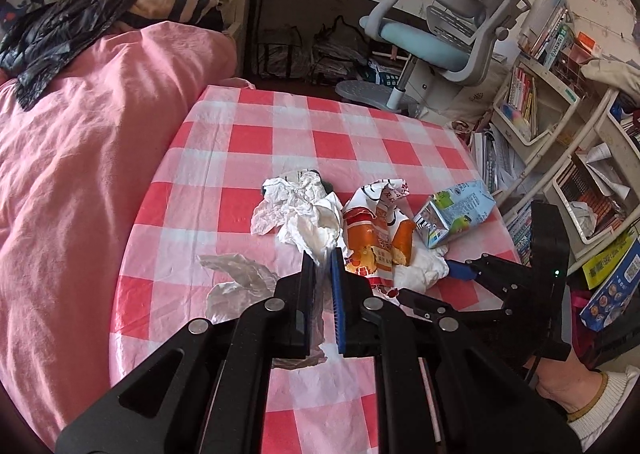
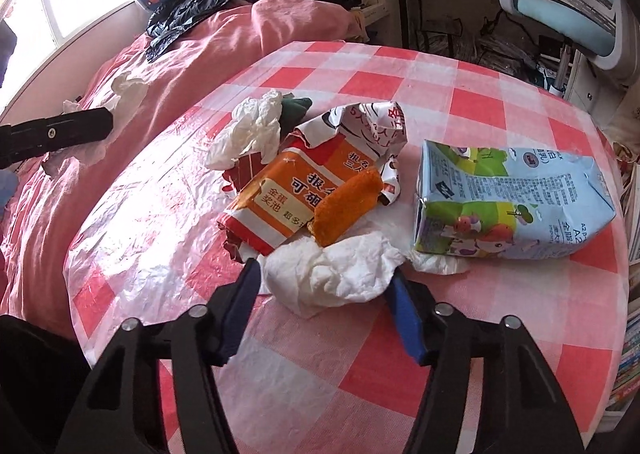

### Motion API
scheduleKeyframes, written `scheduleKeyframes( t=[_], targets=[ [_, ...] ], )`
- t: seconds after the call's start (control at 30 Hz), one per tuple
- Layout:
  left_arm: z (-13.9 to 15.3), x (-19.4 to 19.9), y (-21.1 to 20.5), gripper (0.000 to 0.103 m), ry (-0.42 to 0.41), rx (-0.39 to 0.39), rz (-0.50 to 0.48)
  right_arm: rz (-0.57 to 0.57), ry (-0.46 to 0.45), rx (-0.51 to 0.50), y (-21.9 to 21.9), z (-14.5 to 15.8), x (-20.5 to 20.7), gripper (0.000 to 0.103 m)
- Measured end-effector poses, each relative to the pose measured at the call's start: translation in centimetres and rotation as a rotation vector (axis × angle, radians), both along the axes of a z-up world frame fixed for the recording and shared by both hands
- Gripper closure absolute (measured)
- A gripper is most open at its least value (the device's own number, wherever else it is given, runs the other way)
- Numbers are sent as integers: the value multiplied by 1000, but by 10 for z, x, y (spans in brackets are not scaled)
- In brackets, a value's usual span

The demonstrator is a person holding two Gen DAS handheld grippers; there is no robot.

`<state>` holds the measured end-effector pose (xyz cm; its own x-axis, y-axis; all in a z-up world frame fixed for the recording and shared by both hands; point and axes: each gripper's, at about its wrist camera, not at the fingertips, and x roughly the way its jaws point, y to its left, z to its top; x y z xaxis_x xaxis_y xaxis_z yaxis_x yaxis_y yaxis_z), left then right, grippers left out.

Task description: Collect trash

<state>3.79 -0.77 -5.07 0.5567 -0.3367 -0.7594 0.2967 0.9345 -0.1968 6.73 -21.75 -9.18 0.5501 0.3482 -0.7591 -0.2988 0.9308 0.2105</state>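
The left gripper [image 1: 323, 254] is pressed nearly together, pinching a clear plastic film [image 1: 320, 294] that hangs between its pads above the checked cloth [image 1: 248, 141]. The right gripper [image 2: 324, 274] stands half spread, a crumpled white tissue [image 2: 336, 274] lying between its tips; whether the pads press on it cannot be told. Just beyond the tissue lies an orange wrapper [image 2: 288, 193] with an orange sponge [image 2: 344, 205] on it. A blue carton [image 2: 516, 201] lies to the right, another tissue [image 2: 252, 125] to the far left, a pink bed [image 1: 80, 173] beside the table.
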Motion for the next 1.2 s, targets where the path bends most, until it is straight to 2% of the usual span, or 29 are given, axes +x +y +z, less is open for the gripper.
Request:
scheduleKeyframes(
  t=[0.13,0.3,0.5,0.67,0.9,1.2],
  targets=[
    [0,-1,0,94,1,8,6,15,18,15,-3,0,-2,76],
    [1,-5,-5,94,-6,30,-7,44,22,25,0,5,-15,86],
    [6,-15,-15,94,-46,84,-16,55,17,64,-2,22,-39,88],
    [9,-21,-20,94,-82,133,-20,106,12,74,1,40,-66,88],
    [10,-27,-28,94,-106,174,-33,76,9,131,-8,33,-70,88],
    [8,-35,-34,94,-124,219,-50,187,-39,102,15,38,-85,88]
  ],
)
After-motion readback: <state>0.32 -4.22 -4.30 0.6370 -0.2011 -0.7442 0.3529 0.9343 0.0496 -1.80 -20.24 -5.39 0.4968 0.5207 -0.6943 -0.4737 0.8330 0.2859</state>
